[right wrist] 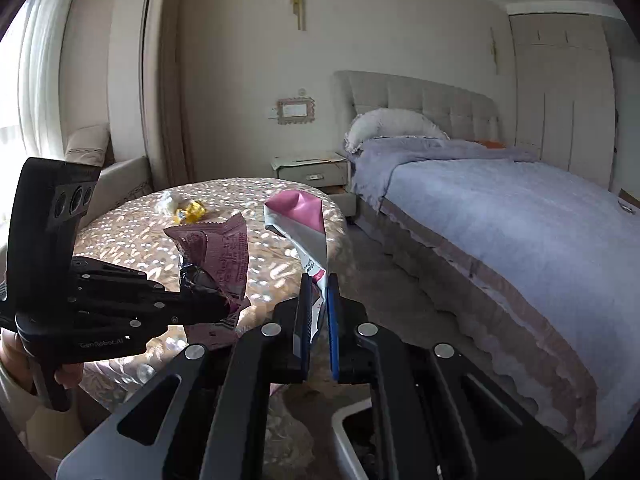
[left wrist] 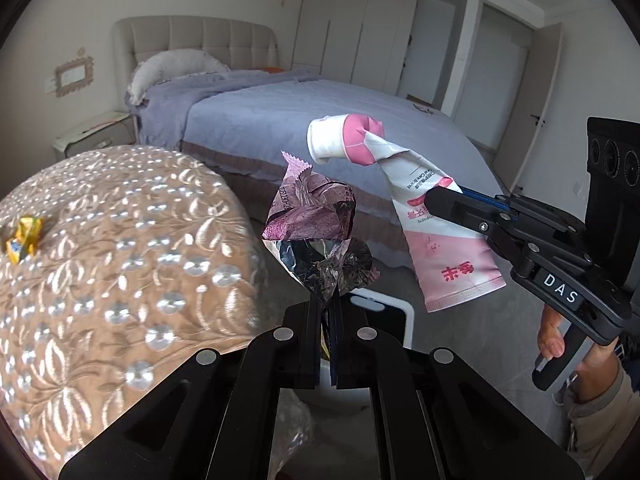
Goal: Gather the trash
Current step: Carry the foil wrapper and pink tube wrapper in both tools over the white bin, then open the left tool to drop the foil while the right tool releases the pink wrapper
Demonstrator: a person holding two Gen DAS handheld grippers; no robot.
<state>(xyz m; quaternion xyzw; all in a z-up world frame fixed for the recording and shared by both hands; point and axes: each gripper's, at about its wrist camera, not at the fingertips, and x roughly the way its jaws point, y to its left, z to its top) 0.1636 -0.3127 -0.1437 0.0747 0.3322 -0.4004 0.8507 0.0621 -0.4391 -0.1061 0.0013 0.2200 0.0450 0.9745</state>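
My left gripper [left wrist: 330,300] is shut on a crumpled purple foil wrapper [left wrist: 312,216], held in the air beside the round table; the wrapper also shows in the right wrist view [right wrist: 224,252]. My right gripper [right wrist: 318,280] is shut on a bent pink and white toothpaste tube [right wrist: 300,220], also held up; the tube shows in the left wrist view [left wrist: 424,216] with the right gripper [left wrist: 436,200] on its middle. A yellow wrapper [left wrist: 24,236] and a white scrap [right wrist: 166,202] lie on the table.
The round table [right wrist: 132,232] has a beige beaded cloth. A white bin [right wrist: 348,432] stands on the floor below the grippers. A bed [right wrist: 520,216] with a lilac cover is to the right, a nightstand [right wrist: 308,170] behind the table.
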